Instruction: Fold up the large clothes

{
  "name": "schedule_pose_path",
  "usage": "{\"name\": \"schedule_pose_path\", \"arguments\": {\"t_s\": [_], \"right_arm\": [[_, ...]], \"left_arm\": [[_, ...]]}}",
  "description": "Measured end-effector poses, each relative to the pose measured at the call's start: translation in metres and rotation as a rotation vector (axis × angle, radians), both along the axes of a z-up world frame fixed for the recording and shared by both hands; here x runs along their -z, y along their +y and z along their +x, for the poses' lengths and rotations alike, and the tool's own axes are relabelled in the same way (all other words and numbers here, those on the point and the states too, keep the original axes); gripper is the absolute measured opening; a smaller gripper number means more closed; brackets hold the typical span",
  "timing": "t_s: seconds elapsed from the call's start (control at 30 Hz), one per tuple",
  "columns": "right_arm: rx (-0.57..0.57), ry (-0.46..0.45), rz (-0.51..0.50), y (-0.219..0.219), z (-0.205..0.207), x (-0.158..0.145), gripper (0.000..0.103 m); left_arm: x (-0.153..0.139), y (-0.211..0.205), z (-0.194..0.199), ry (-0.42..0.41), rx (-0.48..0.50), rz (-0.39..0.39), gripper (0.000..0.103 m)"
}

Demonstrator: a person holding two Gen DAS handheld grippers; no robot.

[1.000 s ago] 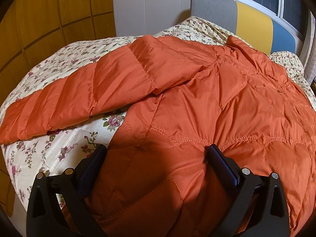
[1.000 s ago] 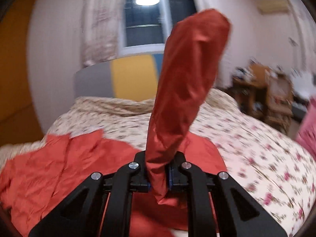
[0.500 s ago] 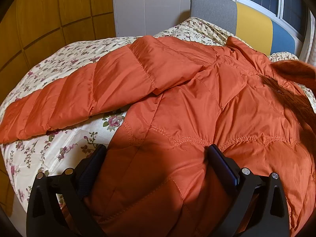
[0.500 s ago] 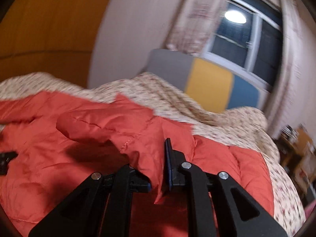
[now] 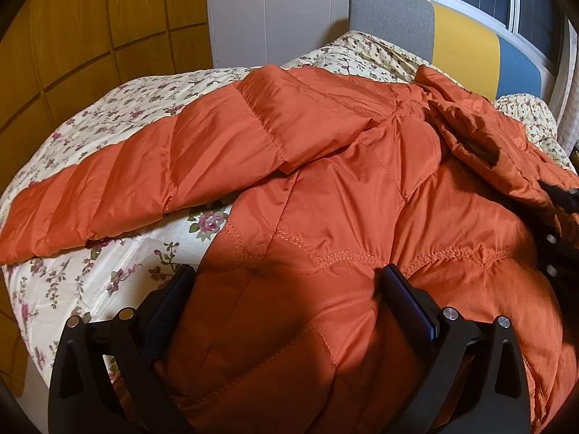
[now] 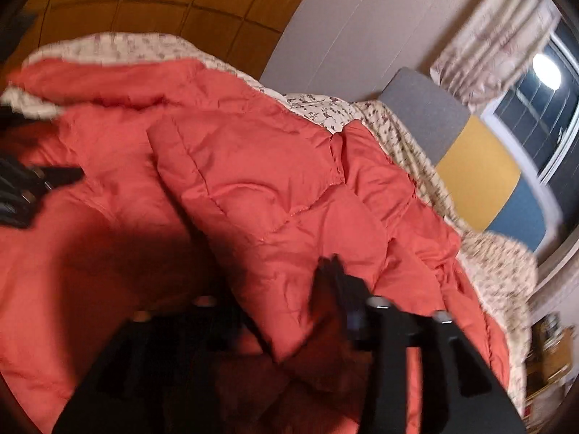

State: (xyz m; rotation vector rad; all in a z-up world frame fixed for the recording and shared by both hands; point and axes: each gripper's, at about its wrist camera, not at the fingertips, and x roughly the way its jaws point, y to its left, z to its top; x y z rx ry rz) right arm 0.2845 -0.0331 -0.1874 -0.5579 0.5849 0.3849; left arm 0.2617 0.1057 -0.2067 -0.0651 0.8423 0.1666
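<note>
The orange quilted jacket (image 5: 343, 195) lies spread on the bed (image 5: 108, 278), one sleeve (image 5: 152, 177) stretched out to the side, the other sleeve (image 6: 253, 181) folded across the body. The right gripper (image 6: 275, 311) has just been opening; the sleeve end sits loose between its fingers, released. The left gripper (image 5: 286, 300) has its fingers spread wide over the hem, pressing down and not pinching.

To finish well, the right gripper should pull clear without dragging the slippery, puffy fabric, while the left pins the hem. The stitched panels are springy and likely to unfold.
</note>
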Motion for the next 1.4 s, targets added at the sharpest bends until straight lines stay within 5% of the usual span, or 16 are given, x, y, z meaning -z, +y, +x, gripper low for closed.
{"name": "schedule_pose_path", "arguments": {"t_s": [0.17, 0.37, 0.53, 0.7, 0.87, 1.0, 1.2, 1.4], "right_arm": [[0.045, 0.018, 0.243, -0.051, -0.029, -0.041, 0.066], [0.345, -0.001, 0.58, -0.166, -0.035, -0.06, 0.066], [0.664, 0.04, 0.675, -0.229, -0.001, -0.044, 0.044], [0.731, 0.094, 0.657, -0.247, 0.035, -0.031, 0.039], [0.744, 0.227, 0.635, -0.255, 0.063, 0.007, 0.038], [0.753, 0.228, 0.633, -0.257, 0.069, 0.017, 0.038], [0.758, 0.145, 0.732, -0.268, 0.034, -0.001, 0.04], [0.804, 0.147, 0.586, -0.252, -0.006, -0.006, 0.045]], "left_arm": [[-0.023, -0.005, 0.0, 0.04, -0.025, 0.017, 0.1], [-0.086, -0.037, 0.001, -0.18, -0.016, -0.036, 0.1], [-0.082, -0.101, 0.047, -0.144, 0.153, 0.018, 0.1], [-0.04, -0.131, 0.089, -0.049, 0.196, 0.135, 0.1], [-0.012, -0.123, 0.097, 0.014, 0.201, 0.06, 0.1], [-0.007, -0.125, 0.102, 0.025, 0.205, 0.074, 0.1], [-0.005, -0.124, 0.098, 0.028, 0.206, 0.047, 0.1], [-0.005, -0.123, 0.097, 0.028, 0.206, 0.047, 0.1]]}}
